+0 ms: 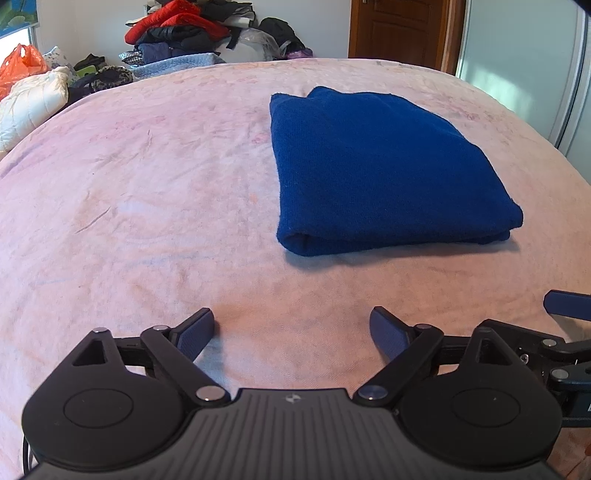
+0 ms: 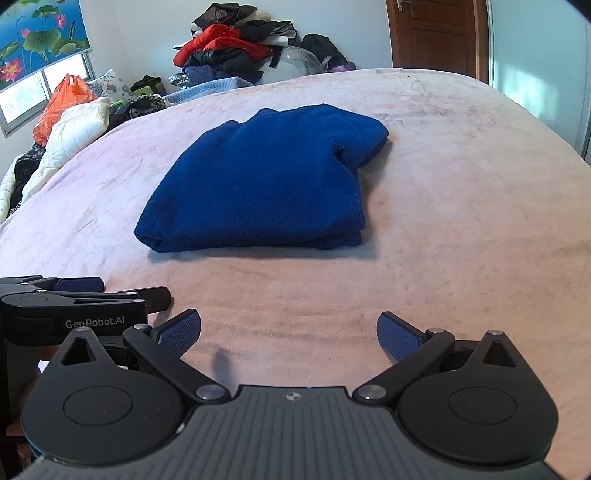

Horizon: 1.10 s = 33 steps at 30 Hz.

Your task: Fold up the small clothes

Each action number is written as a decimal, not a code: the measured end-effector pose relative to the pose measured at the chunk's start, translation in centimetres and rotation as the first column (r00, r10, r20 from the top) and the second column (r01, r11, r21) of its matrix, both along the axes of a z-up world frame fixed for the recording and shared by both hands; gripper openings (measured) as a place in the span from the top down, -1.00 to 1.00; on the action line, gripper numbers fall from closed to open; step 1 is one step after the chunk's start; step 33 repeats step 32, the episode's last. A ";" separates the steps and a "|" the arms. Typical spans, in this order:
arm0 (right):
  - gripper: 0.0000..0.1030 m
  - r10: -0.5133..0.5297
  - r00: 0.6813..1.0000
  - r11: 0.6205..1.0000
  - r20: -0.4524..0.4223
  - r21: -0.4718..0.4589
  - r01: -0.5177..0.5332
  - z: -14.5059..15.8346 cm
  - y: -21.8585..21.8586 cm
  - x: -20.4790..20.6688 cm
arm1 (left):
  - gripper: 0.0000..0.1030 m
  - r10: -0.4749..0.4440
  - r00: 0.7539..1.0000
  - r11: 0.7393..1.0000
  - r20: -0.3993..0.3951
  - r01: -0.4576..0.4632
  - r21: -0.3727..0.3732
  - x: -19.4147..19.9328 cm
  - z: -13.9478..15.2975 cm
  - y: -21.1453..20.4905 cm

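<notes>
A dark blue knitted garment (image 1: 376, 170) lies folded into a thick rectangle on the pink bedspread (image 1: 147, 206); in the right wrist view the garment (image 2: 258, 184) sits ahead and slightly left. My left gripper (image 1: 293, 328) hovers over bare bedspread in front of it, jaws wide apart, nothing between the blue pads. My right gripper (image 2: 290, 332) is likewise open and empty, short of the garment. The two grippers sit side by side: the left gripper (image 2: 74, 291) shows at the left edge of the right wrist view.
A heap of red, black and grey clothes (image 2: 236, 48) is piled at the far side of the bed. An orange plastic bag (image 2: 62, 103) and a white quilted jacket (image 2: 74, 133) lie at the far left. A wooden door (image 2: 436, 33) stands behind.
</notes>
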State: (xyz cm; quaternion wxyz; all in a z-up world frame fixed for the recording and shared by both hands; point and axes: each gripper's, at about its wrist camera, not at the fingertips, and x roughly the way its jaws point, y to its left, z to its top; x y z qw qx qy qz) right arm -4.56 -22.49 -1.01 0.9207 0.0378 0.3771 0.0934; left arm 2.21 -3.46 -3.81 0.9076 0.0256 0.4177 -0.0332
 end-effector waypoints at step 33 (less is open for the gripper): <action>-0.99 -0.028 0.999 0.999 0.027 0.038 0.027 0.6 -1.4 0.2 | -0.91 0.014 0.997 0.999 0.073 -0.012 -0.034 -0.1 1.6 2.0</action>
